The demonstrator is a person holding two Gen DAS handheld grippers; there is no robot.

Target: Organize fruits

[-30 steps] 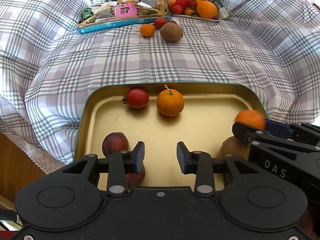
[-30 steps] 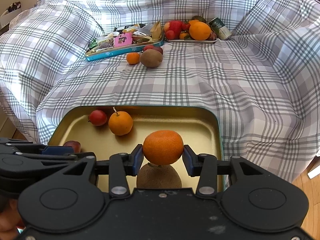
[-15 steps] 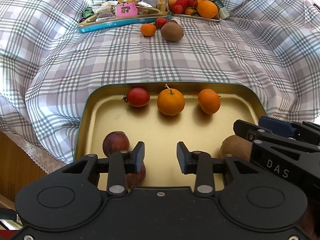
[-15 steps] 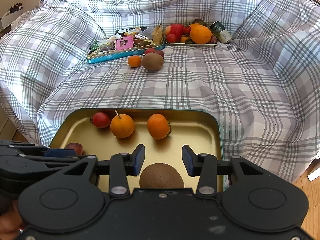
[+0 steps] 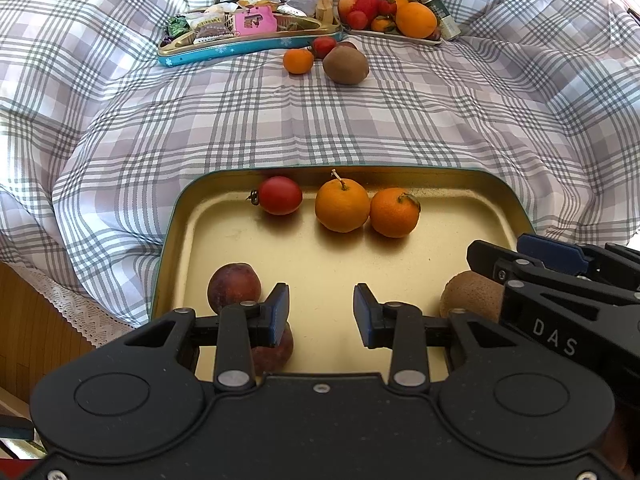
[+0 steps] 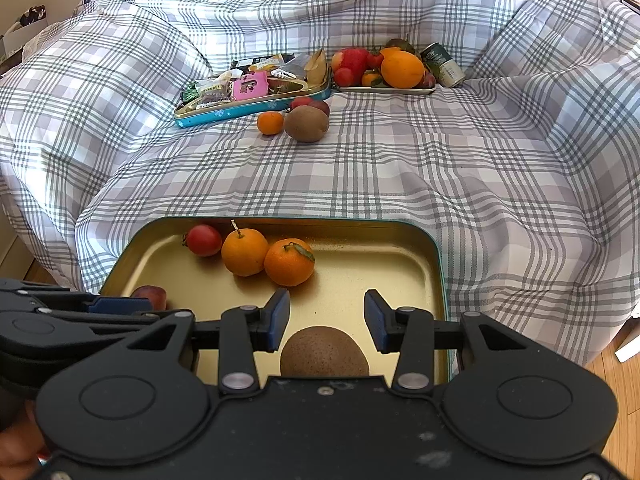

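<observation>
Two oranges touch at tray's twelve o'clock, sorted by kind. Left gripper, right gripper: jaws apart, empty.

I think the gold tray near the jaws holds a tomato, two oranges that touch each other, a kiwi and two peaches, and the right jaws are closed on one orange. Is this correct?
Not quite. The right gripper holds nothing: the right wrist view shows its jaws open and empty above the kiwi. The gold tray, tomato, touching oranges and peaches are as you say.
</observation>
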